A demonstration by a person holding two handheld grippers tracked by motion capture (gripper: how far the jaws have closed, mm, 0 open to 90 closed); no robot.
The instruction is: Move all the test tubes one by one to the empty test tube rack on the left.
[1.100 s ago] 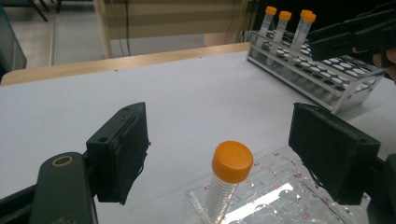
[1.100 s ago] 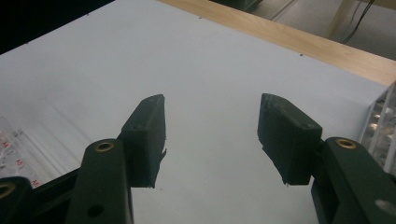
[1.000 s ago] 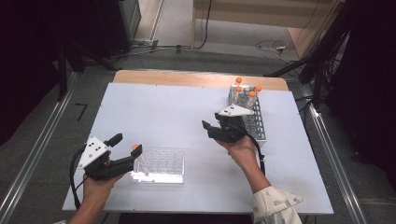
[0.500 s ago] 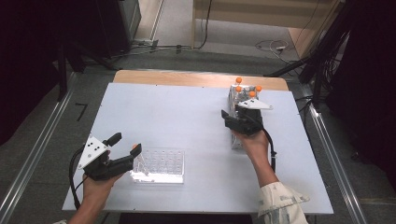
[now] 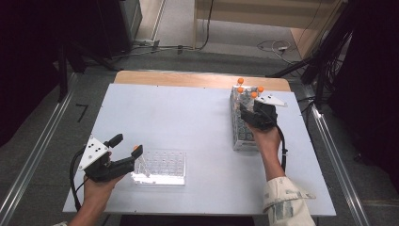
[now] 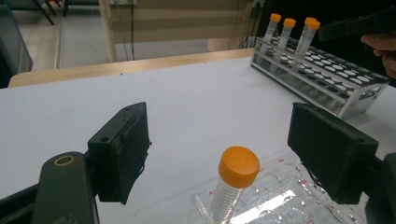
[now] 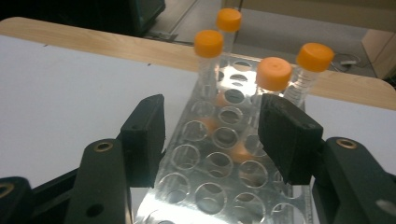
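Observation:
A clear plastic rack [image 5: 164, 168] lies at the front left of the white table. One orange-capped tube [image 6: 236, 182] stands in its left end. My left gripper [image 5: 126, 149] is open around that tube, and its pads [image 6: 123, 149] stand clear of the tube on both sides. At the right lies a long metal rack [image 5: 241, 129] with several orange-capped tubes [image 5: 248, 89] upright at its far end. My right gripper [image 5: 252, 110] hovers open over this rack just short of those tubes [image 7: 273, 74], with nothing between its jaws.
The table's [image 5: 188, 117] wooden far edge [image 5: 188, 79] lies just behind the metal rack. Metal rails run along both sides of the table. Cables lie on the floor beyond it. The white tabletop stretches bare between the two racks.
My right gripper has moved away from me and to the right, from the table's middle to above the metal rack near its tubes. The left gripper has stayed around its tube.

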